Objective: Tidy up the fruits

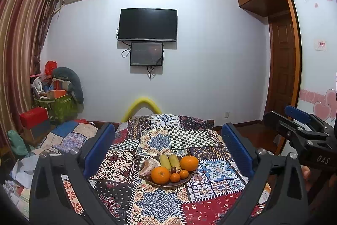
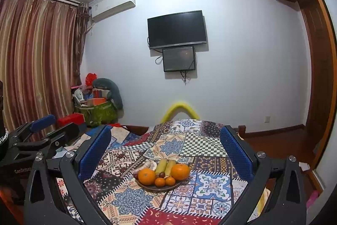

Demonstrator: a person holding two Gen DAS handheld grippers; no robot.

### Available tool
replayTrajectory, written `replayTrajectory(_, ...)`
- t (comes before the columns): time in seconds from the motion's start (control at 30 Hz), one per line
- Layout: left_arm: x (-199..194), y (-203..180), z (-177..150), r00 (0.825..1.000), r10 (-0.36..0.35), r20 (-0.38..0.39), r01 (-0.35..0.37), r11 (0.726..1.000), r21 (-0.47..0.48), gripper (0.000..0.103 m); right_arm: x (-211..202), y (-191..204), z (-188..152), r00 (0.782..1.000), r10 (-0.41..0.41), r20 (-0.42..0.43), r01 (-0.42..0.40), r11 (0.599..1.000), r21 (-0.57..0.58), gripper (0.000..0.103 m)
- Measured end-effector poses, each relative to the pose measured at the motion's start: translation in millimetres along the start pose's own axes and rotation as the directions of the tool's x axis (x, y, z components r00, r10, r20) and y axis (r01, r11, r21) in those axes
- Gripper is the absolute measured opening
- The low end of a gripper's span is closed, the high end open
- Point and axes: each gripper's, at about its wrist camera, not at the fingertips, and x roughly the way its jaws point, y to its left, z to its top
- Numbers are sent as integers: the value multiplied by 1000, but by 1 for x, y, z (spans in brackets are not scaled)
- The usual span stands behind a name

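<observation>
Ahead of both grippers, we see the plate point(image 1: 168, 183) of fruit resting on the patchwork tablecloth point(image 1: 160, 201), framed between our spread fingers in each wrist view. On it, a large orange point(image 1: 160, 175) sits nearest us on the left and a second large orange point(image 1: 189, 162) sits toward the right; between them lie two small tangerines point(image 1: 175, 177), touching one another. Behind these, two yellow-green bananas point(image 1: 169, 161) lie side by side, pointing away from us, with a few dark grapes point(image 1: 173, 169) tucked at their near ends. A pale peeled fruit point(image 1: 150, 166) fills the plate's left side.

Our left gripper point(image 1: 168, 146) is released, its blue pads point(image 1: 99, 147) wide apart, holding nothing, well short of the plate. Our right gripper point(image 2: 166, 148) is likewise spread wide and empty, the plate lying ahead of it and between its pads point(image 2: 236, 151).

Each gripper shows at the edge of the other's view, so we hold them side by side, apart. Beyond the table, a dark television point(image 1: 147, 24) hangs on the far wall above a smaller screen point(image 1: 146, 53), and striped curtains point(image 2: 35, 60) hang off to our left.
</observation>
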Motion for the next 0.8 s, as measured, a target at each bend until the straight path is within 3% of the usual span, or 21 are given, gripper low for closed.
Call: replayTrajectory(0.8, 3, -5, 2, 1000, -7, 11, 7, 1000, 11, 102, -3, -1, 6, 1000, -4, 8, 4, 1000, 1, 103)
